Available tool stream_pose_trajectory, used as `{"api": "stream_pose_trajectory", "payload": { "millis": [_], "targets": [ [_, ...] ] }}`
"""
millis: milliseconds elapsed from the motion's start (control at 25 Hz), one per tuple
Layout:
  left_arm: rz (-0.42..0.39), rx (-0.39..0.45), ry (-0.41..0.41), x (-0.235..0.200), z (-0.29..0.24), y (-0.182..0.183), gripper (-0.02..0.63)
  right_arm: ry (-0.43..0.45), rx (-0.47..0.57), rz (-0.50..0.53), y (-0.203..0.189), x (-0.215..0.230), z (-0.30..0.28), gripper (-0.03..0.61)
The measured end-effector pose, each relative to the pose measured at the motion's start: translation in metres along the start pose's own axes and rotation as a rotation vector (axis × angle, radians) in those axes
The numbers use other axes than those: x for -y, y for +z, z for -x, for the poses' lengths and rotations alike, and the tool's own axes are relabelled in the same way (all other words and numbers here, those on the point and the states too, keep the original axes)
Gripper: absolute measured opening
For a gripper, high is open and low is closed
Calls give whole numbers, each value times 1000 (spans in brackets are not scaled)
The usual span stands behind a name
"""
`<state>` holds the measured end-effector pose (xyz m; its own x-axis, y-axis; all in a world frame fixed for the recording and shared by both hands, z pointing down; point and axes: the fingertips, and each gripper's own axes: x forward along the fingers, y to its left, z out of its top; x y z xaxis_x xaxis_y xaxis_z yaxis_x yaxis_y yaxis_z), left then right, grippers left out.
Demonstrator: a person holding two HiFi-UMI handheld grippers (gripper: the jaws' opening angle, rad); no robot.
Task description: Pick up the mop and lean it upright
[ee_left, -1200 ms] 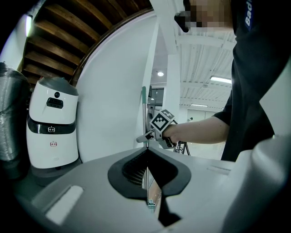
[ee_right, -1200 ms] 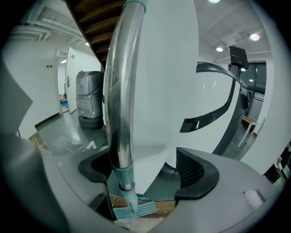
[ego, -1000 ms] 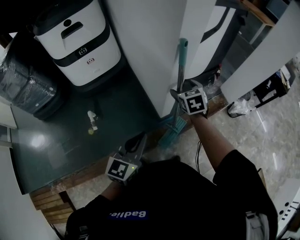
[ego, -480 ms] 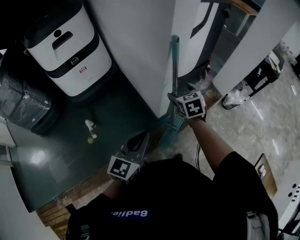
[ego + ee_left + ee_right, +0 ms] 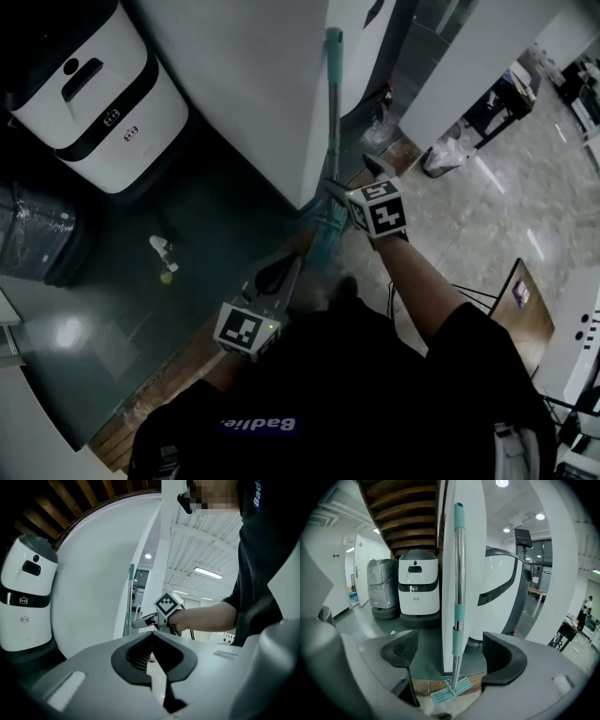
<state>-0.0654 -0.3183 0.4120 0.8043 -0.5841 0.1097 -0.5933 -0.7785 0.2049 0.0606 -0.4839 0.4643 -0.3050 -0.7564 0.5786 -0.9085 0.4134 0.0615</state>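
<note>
The mop (image 5: 331, 112) stands upright with its metal shaft and teal grip against the corner of a white wall, and its teal head (image 5: 323, 232) rests on the floor. My right gripper (image 5: 350, 178) is open beside the lower shaft. In the right gripper view the mop shaft (image 5: 459, 573) runs up between the spread jaws of my right gripper (image 5: 454, 654), beyond the pads and untouched, above the mop head (image 5: 452, 689). My left gripper (image 5: 283, 275) hangs lower left, shut and empty. The left gripper view shows my left gripper (image 5: 152, 634) with pads meeting, and the mop (image 5: 129, 599) beyond.
A white service robot (image 5: 89, 89) stands at the upper left on dark green flooring, with a wrapped bundle (image 5: 37, 230) beside it. A small white object (image 5: 161, 251) lies on that floor. A brown chair (image 5: 514, 298) is to the right, and a white bag (image 5: 442, 155) sits by a pillar.
The head view has swung, so the scene sits further left and up. The mop stays upright against the wall. My right gripper stays by its shaft; the left barely moves.
</note>
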Motion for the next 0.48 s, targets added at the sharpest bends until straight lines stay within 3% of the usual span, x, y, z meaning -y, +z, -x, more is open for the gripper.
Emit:
{"api": "stream_pose_trajectory", "payload": {
  "millis": [480],
  "targets": [
    [0, -29, -89, 34, -21, -10, 18, -28, 37, -84, -28, 11, 49, 436]
  ]
}}
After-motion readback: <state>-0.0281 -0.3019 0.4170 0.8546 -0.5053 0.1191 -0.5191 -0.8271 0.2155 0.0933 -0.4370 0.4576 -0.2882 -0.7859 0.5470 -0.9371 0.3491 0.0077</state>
